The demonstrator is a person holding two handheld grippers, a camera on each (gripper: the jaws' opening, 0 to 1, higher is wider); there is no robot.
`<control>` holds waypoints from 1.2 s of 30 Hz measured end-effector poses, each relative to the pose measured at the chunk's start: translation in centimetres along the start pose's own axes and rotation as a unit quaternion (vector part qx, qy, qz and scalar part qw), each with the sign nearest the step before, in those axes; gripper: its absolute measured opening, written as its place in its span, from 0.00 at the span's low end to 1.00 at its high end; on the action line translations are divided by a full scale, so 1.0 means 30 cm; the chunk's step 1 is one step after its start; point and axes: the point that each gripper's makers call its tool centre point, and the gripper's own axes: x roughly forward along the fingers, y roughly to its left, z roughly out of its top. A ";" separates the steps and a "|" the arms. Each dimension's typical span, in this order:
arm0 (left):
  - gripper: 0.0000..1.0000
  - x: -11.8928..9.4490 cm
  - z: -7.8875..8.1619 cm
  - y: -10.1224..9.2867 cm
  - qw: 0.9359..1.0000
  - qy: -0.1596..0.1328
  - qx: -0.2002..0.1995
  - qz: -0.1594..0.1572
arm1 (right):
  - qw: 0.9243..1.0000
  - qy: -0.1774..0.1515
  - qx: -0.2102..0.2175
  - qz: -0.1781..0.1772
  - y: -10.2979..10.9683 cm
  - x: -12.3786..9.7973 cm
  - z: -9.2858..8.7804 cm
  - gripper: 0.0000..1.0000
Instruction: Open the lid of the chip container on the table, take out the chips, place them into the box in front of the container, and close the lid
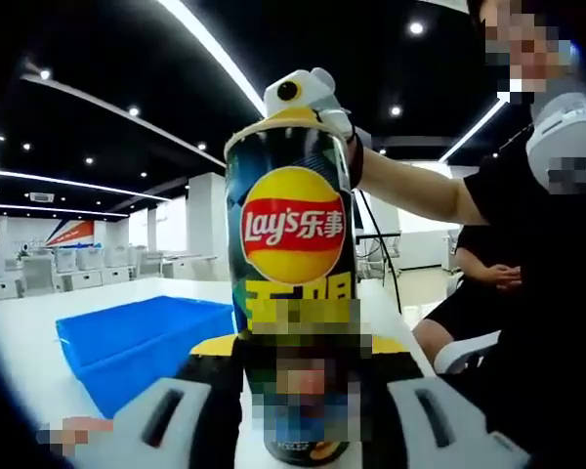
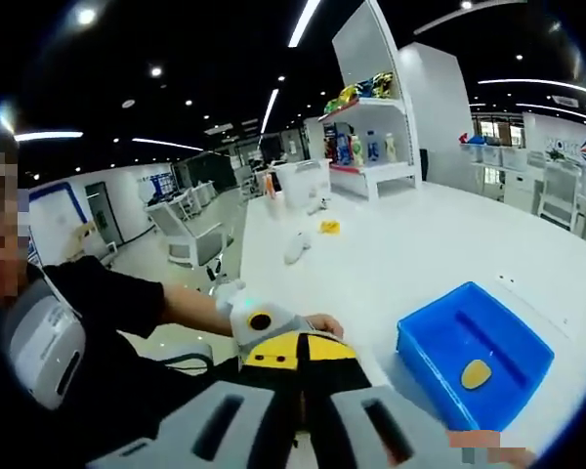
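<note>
Can (image 1: pixel 295 283), upright on table (image 2: pixel 420 244) beside box (image 2: pixel 474 354), clamped by left gripper (image 1: pixel 298 391); right gripper (image 2: pixel 298 410) clenched, seemingly on lid at can's top; one chip (image 2: pixel 476 372) boxed, closing likely remains.

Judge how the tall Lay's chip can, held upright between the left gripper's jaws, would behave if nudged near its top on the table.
The chip can is tall and narrow, so it would probably tip rather than slide. Its round body suggests it would roll once down. The glossy printed wall looks smooth, perhaps slippery in the left gripper.
</note>
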 end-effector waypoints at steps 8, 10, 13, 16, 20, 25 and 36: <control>0.46 -0.002 -0.004 0.014 1.000 -0.001 -0.001 0.001 | 1.000 -0.009 -0.008 -0.004 -0.010 -0.002 0.004 0.01; 0.46 -0.002 -0.005 0.016 1.000 -0.002 -0.001 0.001 | 1.000 -0.009 -0.010 -0.006 -0.013 -0.003 0.005 0.01; 0.46 -0.003 -0.006 0.019 1.000 -0.004 -0.002 0.002 | 1.000 -0.011 -0.009 -0.009 -0.017 -0.009 0.010 0.03; 0.46 0.003 -0.005 0.008 1.000 -0.005 -0.002 0.003 | 1.000 -0.024 -0.004 -0.010 -0.018 -0.028 0.028 0.11; 0.46 0.003 -0.005 0.005 1.000 -0.005 -0.001 0.003 | 0.998 -0.060 -0.007 -0.035 -0.051 -0.086 0.081 0.16; 0.45 0.002 -0.005 0.006 1.000 -0.005 -0.001 0.003 | 0.989 -0.117 -0.014 -0.085 -0.107 -0.249 0.174 0.18; 0.46 0.002 -0.004 0.001 1.000 -0.014 -0.005 0.004 | 0.943 -0.245 0.044 -0.219 -0.301 -0.684 0.097 0.28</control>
